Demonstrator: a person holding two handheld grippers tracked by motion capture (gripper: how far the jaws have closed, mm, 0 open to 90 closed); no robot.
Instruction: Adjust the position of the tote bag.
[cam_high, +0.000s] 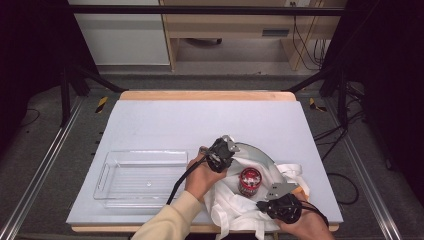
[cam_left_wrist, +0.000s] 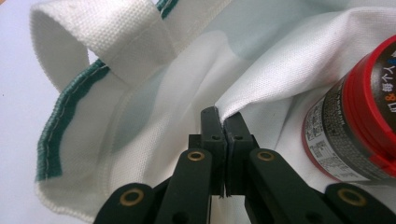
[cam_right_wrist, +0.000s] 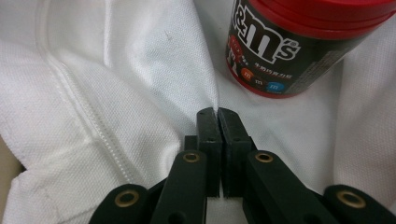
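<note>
A white cloth bag lies crumpled at the table's near right, with a red-lidded M&M's jar standing in its folds. My left gripper is at the bag's left side, and its jaws are shut on a pinched fold of the white cloth, with the jar just to its right. My right gripper is at the bag's near side and is shut on another fold, just short of the jar. A bag handle loops up at the left, above a green-stitched hem.
A clear plastic tray sits on the pale mat left of the bag. The table's near edge runs right below both hands. A pale round print shows on the bag's far side.
</note>
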